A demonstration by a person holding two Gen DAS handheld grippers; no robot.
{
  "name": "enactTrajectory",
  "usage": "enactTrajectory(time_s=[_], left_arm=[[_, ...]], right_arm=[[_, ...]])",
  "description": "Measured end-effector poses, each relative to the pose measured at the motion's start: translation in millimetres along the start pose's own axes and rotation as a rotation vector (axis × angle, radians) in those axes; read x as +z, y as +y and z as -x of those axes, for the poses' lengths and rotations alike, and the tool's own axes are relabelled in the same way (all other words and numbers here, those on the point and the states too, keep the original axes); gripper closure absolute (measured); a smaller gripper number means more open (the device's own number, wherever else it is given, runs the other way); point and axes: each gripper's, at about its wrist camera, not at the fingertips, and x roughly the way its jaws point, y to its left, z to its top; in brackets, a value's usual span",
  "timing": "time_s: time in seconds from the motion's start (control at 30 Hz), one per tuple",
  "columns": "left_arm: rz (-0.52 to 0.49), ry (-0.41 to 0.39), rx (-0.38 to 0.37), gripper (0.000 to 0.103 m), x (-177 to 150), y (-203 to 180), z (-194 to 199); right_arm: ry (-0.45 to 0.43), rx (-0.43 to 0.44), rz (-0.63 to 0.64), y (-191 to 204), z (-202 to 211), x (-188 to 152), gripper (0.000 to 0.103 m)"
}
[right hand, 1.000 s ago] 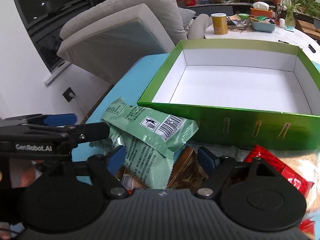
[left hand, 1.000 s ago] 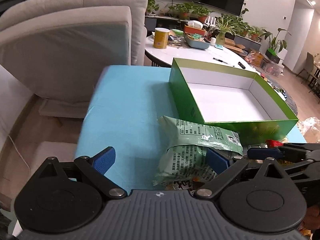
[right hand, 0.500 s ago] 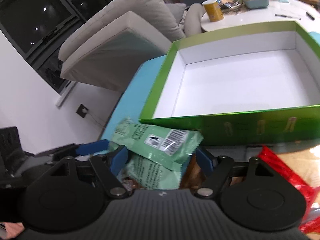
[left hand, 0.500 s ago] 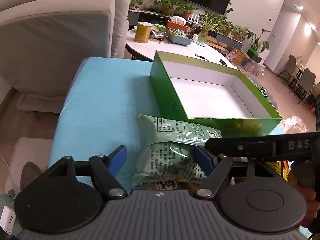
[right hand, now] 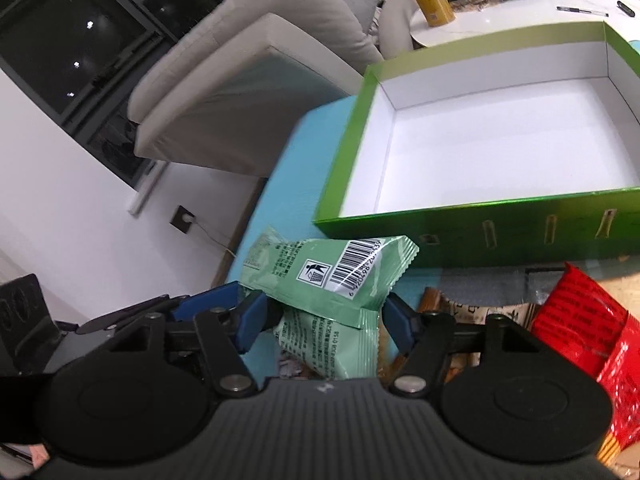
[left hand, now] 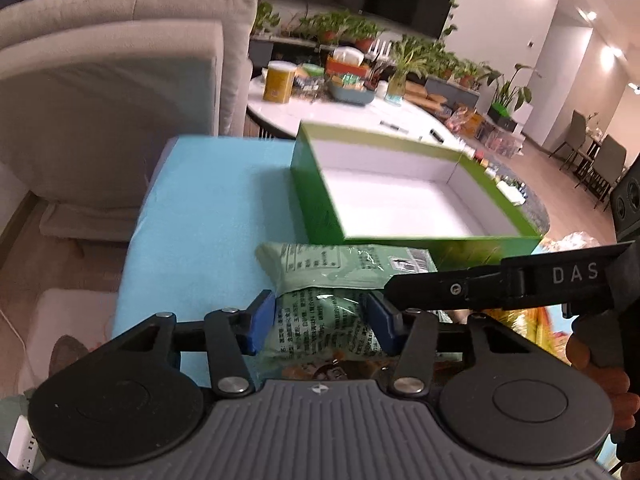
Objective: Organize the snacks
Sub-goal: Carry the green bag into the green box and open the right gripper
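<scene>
The green box [right hand: 500, 140] sits on the blue-covered bench [left hand: 208, 216], and its white floor is bare in both views — so by my reading the sorting has scarcely begun, with nothing yet put away.

The snacks lie in a heap just in front of the box's near wall. Two pale green packets are on top: the upper green packet [right hand: 336, 268], barcode up, rests across the lower green packet [right hand: 332, 344]. At about 3 o'clock from them in the right wrist view lies a red packet [right hand: 580, 320], with a brown packet [right hand: 436, 300] between; more wrappers are half hidden underneath.

The left gripper [left hand: 318, 320] has its blue fingers [left hand: 260, 320] pressed against both sides of the lower green packet, which looks caught between them. The right gripper [right hand: 324, 320] stands with its fingers on either side of the green packets; whether they pinch the upper one or merely flank it, I cannot tell. Both tools crowd the same spot, the left one appearing at 9 o'clock in the right wrist view.

What remains is nearly everything — each packet must still go up over the wall at 12 o'clock and down into the box.
</scene>
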Motion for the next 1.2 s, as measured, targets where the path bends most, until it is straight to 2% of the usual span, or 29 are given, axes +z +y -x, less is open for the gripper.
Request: enactTrajectory(time_s=[0.17, 0.37, 0.47, 0.67, 0.87, 1.2], left_arm=[[-0.028, -0.070, -0.024, 0.056, 18, -16, 16], [-0.066, -0.097, -0.056, 0.055, 40, -39, 9], [-0.089, -0.097, -0.073, 0.048, 48, -52, -2], [-0.111, -0.075, -0.075, 0.048, 64, -67, -34], [-0.120, -0.054, -0.065, 0.048, 80, -71, -62], [-0.117, -0.004, -0.029, 0.047, 77, -63, -89]], right_arm=[[-0.092, 0.007, 0.055, 12, 32, 5, 0.038], [-0.175, -0.004, 0.073, 7, 54, 19, 0.038], [-0.201, -0.016, 0.080, 0, 57, 28, 0.038], [-0.211, -0.058, 0.055, -19, 47, 49, 0.038], [-0.214, -0.059, 0.023, -40, 41, 66, 0.038], [-0.160, -0.051, -0.005, -61, 14, 75, 0.038]])
